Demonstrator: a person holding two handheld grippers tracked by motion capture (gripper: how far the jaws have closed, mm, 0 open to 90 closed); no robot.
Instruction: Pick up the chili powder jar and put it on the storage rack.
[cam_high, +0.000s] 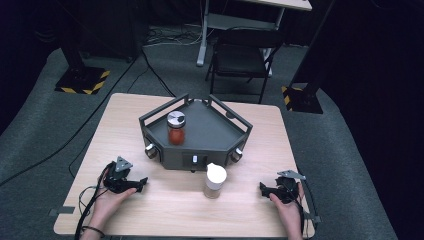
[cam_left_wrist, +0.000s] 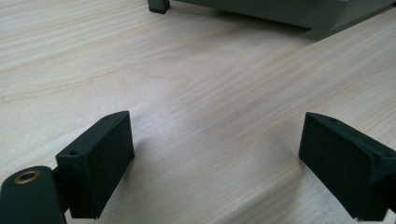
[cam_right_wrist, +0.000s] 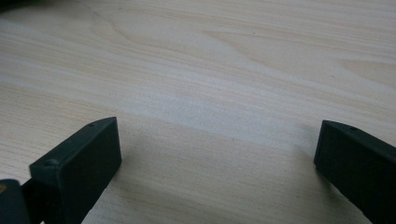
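White-capped spice jar (cam_high: 215, 180) at lower centre of wooden table (cam_high: 120, 120), left gripper (cam_high: 141, 183) lower left, right gripper (cam_high: 262, 189) lower right, both jaws spread wide, holding nothing.

A black chair (cam_high: 240, 55) stands behind the wooden table (cam_high: 125, 115).

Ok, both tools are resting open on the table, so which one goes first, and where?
Probably slide the right tool left toward the white-capped jar. The jar stands upright on the table just in front of the grey rack, a little nearer that tool than the left tool, and both sets of jaws are wide open.
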